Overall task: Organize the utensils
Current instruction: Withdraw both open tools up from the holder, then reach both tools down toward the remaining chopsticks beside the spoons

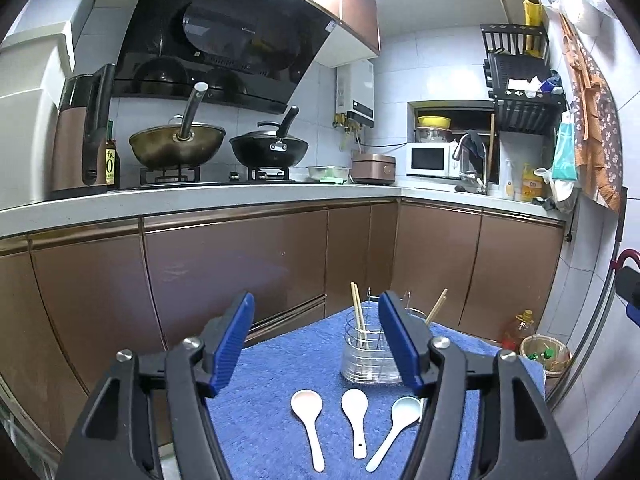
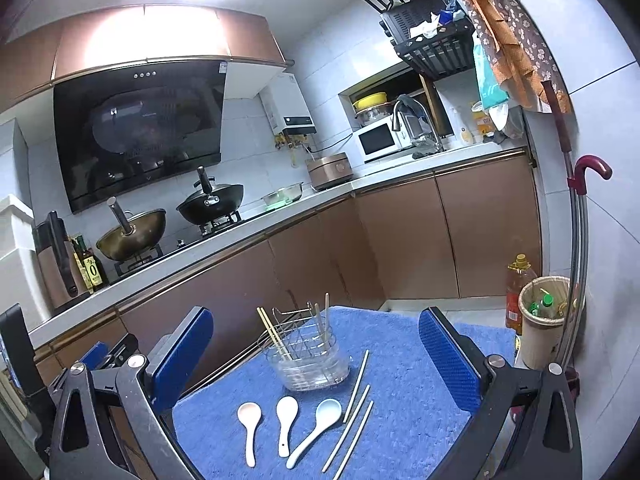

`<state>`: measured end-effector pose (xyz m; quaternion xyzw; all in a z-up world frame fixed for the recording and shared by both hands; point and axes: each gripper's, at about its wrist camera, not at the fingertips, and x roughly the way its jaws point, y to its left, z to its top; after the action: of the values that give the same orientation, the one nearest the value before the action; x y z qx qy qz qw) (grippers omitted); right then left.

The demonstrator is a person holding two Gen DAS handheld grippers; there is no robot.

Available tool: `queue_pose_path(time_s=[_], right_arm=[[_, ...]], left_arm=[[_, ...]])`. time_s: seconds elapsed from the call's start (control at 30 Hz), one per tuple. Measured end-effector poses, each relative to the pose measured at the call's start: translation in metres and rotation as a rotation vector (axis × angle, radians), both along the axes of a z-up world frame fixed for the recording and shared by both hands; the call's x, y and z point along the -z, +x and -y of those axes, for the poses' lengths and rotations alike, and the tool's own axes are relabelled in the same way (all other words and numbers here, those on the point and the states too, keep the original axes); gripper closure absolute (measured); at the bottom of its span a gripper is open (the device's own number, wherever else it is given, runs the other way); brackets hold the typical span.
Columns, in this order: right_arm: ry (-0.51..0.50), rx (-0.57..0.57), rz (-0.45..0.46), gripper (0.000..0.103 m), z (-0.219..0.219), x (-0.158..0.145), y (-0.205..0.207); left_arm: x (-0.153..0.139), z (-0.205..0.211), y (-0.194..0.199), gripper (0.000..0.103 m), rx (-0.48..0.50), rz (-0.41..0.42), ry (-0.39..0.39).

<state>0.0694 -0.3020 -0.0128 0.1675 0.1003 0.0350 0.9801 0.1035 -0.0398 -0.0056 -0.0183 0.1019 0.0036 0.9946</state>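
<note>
On the blue towel [image 2: 400, 360] sits a clear utensil holder [image 2: 312, 364] with a wire insert, and a few chopsticks [image 2: 274, 334] are already standing in it, leaning off to the sides. Just in front of the holder lie three white spoons [image 2: 287, 420], bowls toward the holder and handles toward the cameras, fanned out a bit. From the right wrist view you can also see three loose chopsticks [image 2: 356, 408] lying flat on the towel just right of the spoons, running roughly parallel to each other.

Left gripper [image 1: 316, 344] hangs above the near edge of the towel with its blue pads spread wide, nothing between them. The holder shows up in the gap, but well beyond the tips. Right gripper [image 2: 316, 354] is the same deal: jaws wide apart, empty, holder and spoons framed between the fingers but not touched.

Behind all that there's a kitchen counter [image 1: 240, 196] with two woks [image 1: 176, 144] on the stove, a rice cooker [image 1: 374, 168] and a microwave [image 1: 430, 160] further along.
</note>
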Motion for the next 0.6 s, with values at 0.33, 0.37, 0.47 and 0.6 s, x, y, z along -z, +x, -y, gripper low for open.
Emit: queue_pose_path(time_s=[0.33,0.37,0.47,0.6], right_arm=[[-0.015,-0.006,-0.001,0.000,-0.010,-0.004,-0.017],[-0.018,-0.006,-0.001,0.000,-0.011,-0.004,-0.019],[-0.029,-0.006,-0.002,0.000,-0.014,-0.006,-0.023],[-0.048,-0.007,-0.011,0.000,-0.020,-0.009,-0.026]], left_arm=[[-0.003,-0.005,-0.019,0.040,0.005,0.012,0.009],[-0.003,-0.005,-0.022,0.040,0.006,0.012,0.009],[-0.003,-0.009,-0.026,0.040,0.015,0.012,0.006],[-0.003,-0.012,-0.031,0.040,0.023,0.013,0.004]])
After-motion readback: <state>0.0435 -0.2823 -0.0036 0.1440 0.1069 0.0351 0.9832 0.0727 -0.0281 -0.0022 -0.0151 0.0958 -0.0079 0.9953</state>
